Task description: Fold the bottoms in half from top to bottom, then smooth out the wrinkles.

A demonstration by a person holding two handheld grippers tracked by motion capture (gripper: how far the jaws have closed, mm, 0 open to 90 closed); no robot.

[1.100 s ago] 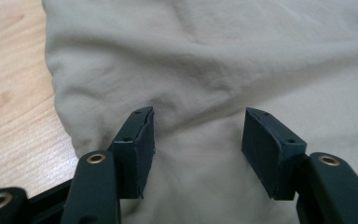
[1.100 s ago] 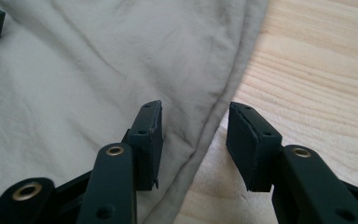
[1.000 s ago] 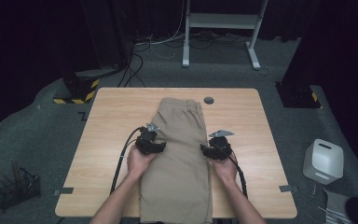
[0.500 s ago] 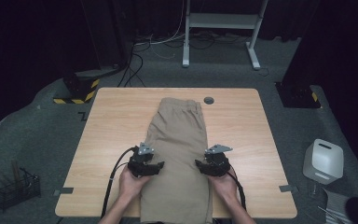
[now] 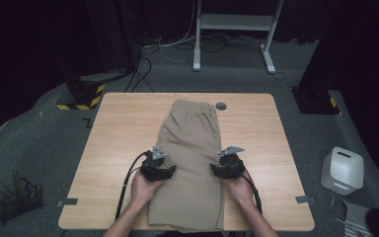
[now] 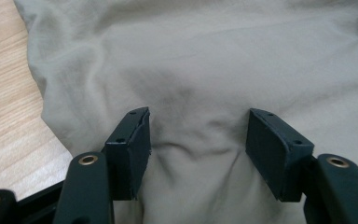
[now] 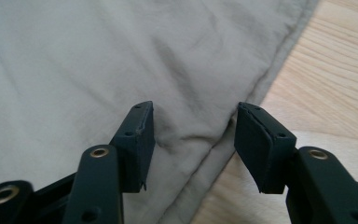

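Lying flat down the middle of the table (image 5: 113,148): tan shorts (image 5: 192,148), waistband at the far end. Resting on the left edge, left gripper (image 5: 159,168), jaws gaping wide over wrinkled cloth. Straddling the right hem, right gripper (image 5: 226,167), just been opening, gripping nothing.

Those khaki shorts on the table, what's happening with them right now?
A person is working on a pair of khaki shorts laid flat on the wooden table, waistband at the far end. The left gripper hovers over the shorts' left edge, the right gripper over the right hem. Both sets of jaws stand open above the fabric, the right having just opened wider, and neither pinches any cloth.
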